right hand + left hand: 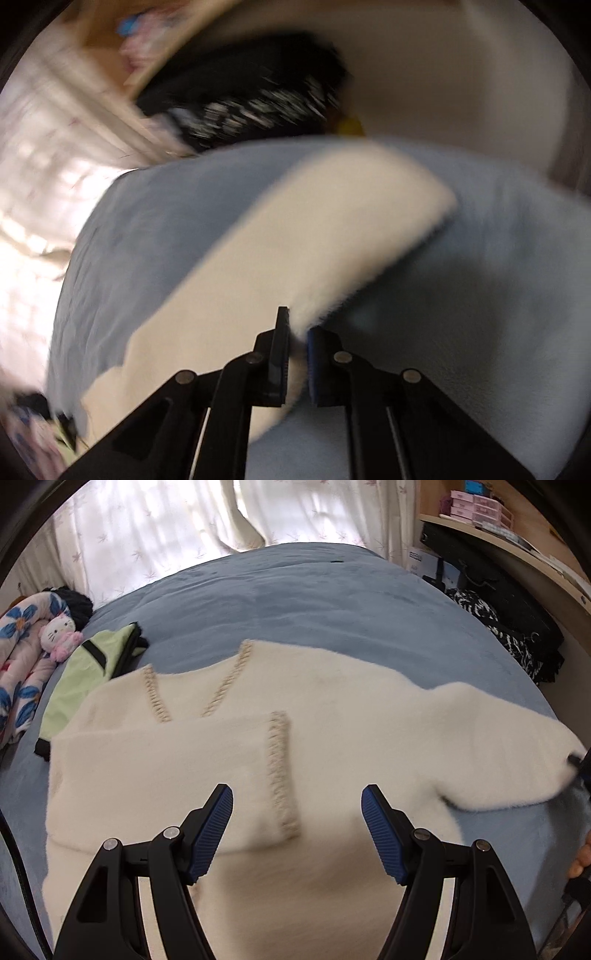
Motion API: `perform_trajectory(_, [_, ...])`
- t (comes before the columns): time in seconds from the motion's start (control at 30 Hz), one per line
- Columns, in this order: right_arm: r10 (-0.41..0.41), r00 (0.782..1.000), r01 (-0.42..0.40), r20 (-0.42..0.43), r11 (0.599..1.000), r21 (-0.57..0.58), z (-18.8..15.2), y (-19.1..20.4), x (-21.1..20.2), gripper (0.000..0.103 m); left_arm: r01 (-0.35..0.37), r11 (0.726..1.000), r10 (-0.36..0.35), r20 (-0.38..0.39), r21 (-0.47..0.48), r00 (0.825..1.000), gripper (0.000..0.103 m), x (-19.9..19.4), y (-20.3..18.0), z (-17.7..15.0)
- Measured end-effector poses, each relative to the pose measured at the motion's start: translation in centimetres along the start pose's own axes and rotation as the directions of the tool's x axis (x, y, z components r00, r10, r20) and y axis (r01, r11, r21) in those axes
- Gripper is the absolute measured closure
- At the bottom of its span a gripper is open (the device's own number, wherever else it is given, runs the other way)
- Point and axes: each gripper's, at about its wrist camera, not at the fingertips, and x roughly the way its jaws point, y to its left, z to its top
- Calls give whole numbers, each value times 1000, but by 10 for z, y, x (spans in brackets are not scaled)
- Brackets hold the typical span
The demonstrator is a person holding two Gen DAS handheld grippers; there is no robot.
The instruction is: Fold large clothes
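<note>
A fluffy cream cardigan (pixel 332 716) with beige stitched trim lies on the blue bedspread (pixel 295 602). Its left sleeve (pixel 166 768) is folded across the body. My left gripper (pixel 297 808) is open and empty, just above the cardigan's lower body. The right sleeve (pixel 498 746) stretches to the right edge, where my right gripper's tip (pixel 576 762) pinches its cuff. In the blurred right wrist view my right gripper (pixel 297 332) is shut on the sleeve (pixel 314 229), which is lifted off the bed.
A light green garment (pixel 92 664) lies at the cardigan's left. A Hello Kitty plush (pixel 59 635) and floral bedding (pixel 22 657) are at far left. Dark clothes (pixel 509 627) pile beside a wooden shelf (pixel 517 542) at right. White curtains (pixel 184 524) hang behind.
</note>
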Motion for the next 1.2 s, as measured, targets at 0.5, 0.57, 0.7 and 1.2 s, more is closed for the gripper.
perform_trajectory(0.5, [190, 932, -363, -310, 432, -826, -250, 237, -71, 86, -54, 956, 38, -61, -288, 997, 32, -15, 159, -51])
perform_trajectory(0.57, [150, 915, -402, -374, 402, -822, -281, 237, -70, 85, -60, 943, 34, -85, -328, 996, 32, -10, 175, -58])
perform_trajectory(0.7, [141, 907, -421, -398, 383, -822, -300, 229, -74, 74, -42, 928, 2, -110, -370, 994, 32, -3, 192, -69])
perform_trajectory(1.2, [189, 924, -352, -334, 764, -541, -197, 134, -78, 65, 30, 996, -29, -15, 80, 999, 32, -16, 73, -57])
